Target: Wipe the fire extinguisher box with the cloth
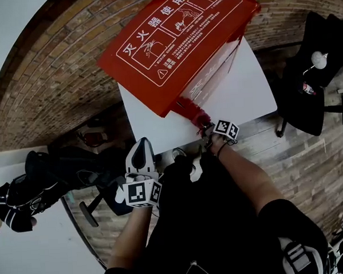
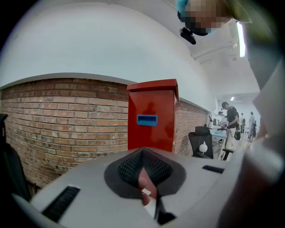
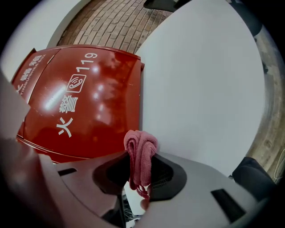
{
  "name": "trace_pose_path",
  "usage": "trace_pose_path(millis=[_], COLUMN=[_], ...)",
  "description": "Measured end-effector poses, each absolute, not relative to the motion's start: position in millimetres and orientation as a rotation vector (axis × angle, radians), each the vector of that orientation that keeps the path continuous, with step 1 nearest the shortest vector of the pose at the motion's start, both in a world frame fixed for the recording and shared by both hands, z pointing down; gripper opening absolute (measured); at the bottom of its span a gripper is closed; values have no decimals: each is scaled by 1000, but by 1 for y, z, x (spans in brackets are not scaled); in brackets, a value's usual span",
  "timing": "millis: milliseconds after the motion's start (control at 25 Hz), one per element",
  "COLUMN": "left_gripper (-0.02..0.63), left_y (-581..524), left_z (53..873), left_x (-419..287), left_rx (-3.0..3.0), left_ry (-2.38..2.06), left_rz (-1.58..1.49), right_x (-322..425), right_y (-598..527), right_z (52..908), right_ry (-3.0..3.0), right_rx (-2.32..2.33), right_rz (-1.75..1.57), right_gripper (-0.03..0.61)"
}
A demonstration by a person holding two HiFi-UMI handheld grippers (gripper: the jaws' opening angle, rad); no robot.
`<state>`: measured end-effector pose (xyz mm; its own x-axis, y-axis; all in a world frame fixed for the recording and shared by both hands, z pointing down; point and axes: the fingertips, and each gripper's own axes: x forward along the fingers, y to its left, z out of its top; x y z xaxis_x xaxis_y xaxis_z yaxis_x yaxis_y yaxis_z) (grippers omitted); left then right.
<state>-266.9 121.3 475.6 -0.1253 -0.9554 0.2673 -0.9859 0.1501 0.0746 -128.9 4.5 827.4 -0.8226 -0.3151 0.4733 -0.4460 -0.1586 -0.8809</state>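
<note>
The red fire extinguisher box (image 1: 178,38) with white print stands on a white tabletop (image 1: 243,89). My right gripper (image 1: 205,128) is at the box's near lower corner, shut on a pink-red cloth (image 1: 192,110) that touches the box's front edge. In the right gripper view the cloth (image 3: 140,151) bunches out between the jaws of the right gripper (image 3: 141,156), just in front of the box's glossy face (image 3: 84,102). My left gripper (image 1: 142,146) hangs lower left, off the table, shut and empty. From the left gripper (image 2: 143,153) the box (image 2: 151,116) looks some way off.
A brick wall (image 1: 54,82) runs behind and left of the table. A black office chair (image 1: 308,69) stands to the right, and another black chair (image 1: 47,180) at lower left. People stand far off on the right (image 2: 231,118).
</note>
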Motion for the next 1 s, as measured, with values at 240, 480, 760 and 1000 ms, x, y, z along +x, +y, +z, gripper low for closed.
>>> trace_pose_path(millis=[240, 480, 760, 1000], left_gripper=[28, 28, 28, 28], left_y=[120, 121, 120, 120], left_z=[475, 476, 479, 480], left_x=[-267, -265, -260, -256], left_rx=[1866, 1846, 1846, 1851], left_ry=[-2205, -2214, -2207, -2197], left_rz=[172, 172, 180, 201], right_x=[-130, -128, -120, -109], right_y=[4, 3, -9, -34], right_z=[836, 837, 837, 837], right_ry=[-1960, -1971, -1961, -1942], right_rx=[903, 878, 885, 895], right_rz=[2142, 2121, 2141, 2167], right_gripper=[103, 103, 103, 103])
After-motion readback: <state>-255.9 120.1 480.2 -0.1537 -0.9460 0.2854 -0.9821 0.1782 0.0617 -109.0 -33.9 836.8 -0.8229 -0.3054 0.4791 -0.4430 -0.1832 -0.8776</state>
